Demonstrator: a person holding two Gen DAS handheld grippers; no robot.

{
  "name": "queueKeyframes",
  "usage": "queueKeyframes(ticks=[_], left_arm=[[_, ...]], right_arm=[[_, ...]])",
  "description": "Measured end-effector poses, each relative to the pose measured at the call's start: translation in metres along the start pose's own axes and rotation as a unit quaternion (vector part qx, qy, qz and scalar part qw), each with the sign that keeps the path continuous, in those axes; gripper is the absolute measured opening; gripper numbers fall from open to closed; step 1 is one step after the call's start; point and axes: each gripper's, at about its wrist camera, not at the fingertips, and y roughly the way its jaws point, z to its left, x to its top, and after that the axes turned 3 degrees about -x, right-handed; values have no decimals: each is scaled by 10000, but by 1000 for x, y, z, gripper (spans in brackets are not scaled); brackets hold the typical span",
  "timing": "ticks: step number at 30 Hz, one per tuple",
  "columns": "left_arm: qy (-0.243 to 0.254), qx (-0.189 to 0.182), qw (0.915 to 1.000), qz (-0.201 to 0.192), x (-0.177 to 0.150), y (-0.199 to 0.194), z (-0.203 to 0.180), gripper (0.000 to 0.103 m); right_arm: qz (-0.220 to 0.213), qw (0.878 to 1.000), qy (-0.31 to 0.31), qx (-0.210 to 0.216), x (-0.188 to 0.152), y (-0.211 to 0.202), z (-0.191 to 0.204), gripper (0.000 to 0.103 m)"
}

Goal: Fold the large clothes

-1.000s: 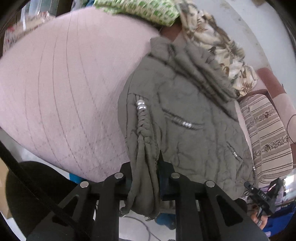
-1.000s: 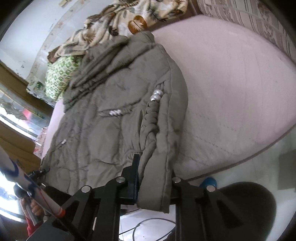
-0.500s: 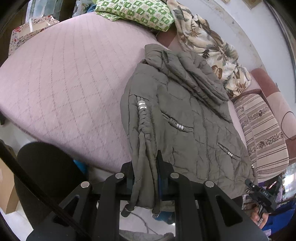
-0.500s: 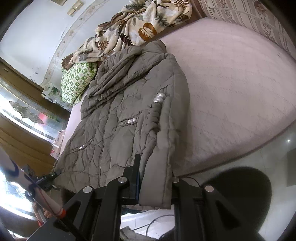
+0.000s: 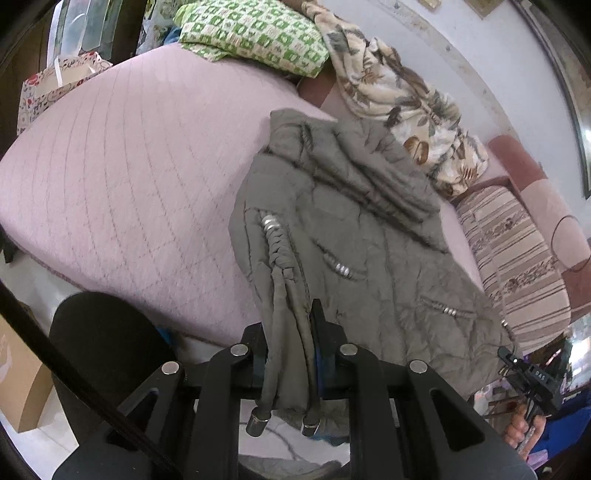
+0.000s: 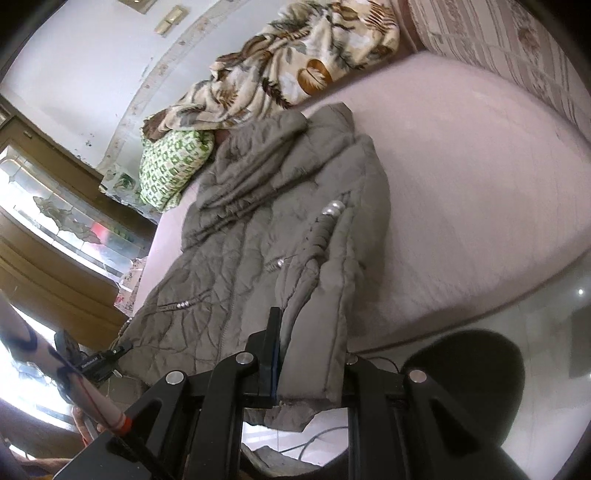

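Observation:
A grey-green quilted jacket [image 5: 369,236] lies front up on a pink quilted bed [image 5: 122,184], hood toward the far pillows, hem hanging off the near edge. My left gripper [image 5: 291,354] is shut on the jacket's hem corner with its braided cords. My right gripper [image 6: 310,362] is shut on the opposite hem corner of the jacket [image 6: 280,236], which lies on the bed [image 6: 461,192]. Each wrist view shows the other gripper at the far hem corner.
A green patterned pillow [image 5: 255,33] and a leaf-print blanket [image 5: 399,99] lie at the head of the bed. A striped cushion [image 5: 513,258] lies beside the jacket. A dark round stool [image 5: 107,354] stands below the bed edge. A cardboard box [image 5: 18,376] is on the floor.
Both grippers have pulled back and risen, still holding the hem corners. The jacket has slid toward the near bed edge and stretched flatter.

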Motion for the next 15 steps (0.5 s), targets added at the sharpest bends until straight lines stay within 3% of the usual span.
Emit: queueKeyframes(ticks=[15], left_arm=[[179,-114,9977,-641,72,-23,-42,15]], right_arm=[[-467,9979,-439,68,70,-13,56,15]])
